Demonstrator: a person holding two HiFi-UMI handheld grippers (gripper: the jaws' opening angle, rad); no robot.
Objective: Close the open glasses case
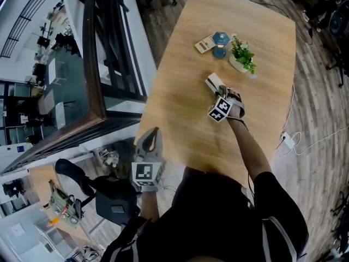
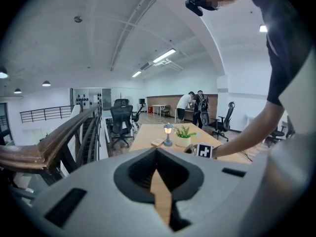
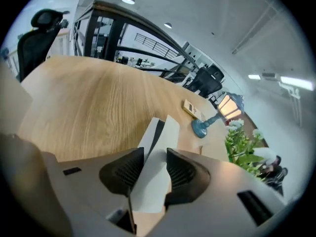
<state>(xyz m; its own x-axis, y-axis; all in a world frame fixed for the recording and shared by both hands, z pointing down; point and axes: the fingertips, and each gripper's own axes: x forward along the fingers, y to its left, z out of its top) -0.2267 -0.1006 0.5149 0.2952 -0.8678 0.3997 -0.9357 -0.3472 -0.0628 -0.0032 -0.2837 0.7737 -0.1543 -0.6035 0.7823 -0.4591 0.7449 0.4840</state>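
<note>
The white glasses case (image 1: 213, 82) lies on the wooden table (image 1: 180, 119), just near of the plant. In the right gripper view the case (image 3: 164, 132) shows a dark slit along its lid and runs between the two fingers. My right gripper (image 1: 217, 91) reaches down over the case's near end with its jaws wide, one on each side; I see no squeeze on the case. My left gripper (image 1: 152, 132) hovers at the table's near left edge, far from the case, fingertips together and nothing in them (image 2: 158, 152).
A blue table lamp (image 1: 220, 42), a small card-like remote (image 1: 204, 43) and a potted plant (image 1: 242, 56) stand just beyond the case. The table's left edge drops to a railing and glass (image 1: 98, 64). A cable and power adapter (image 1: 288, 141) lie on the floor at right.
</note>
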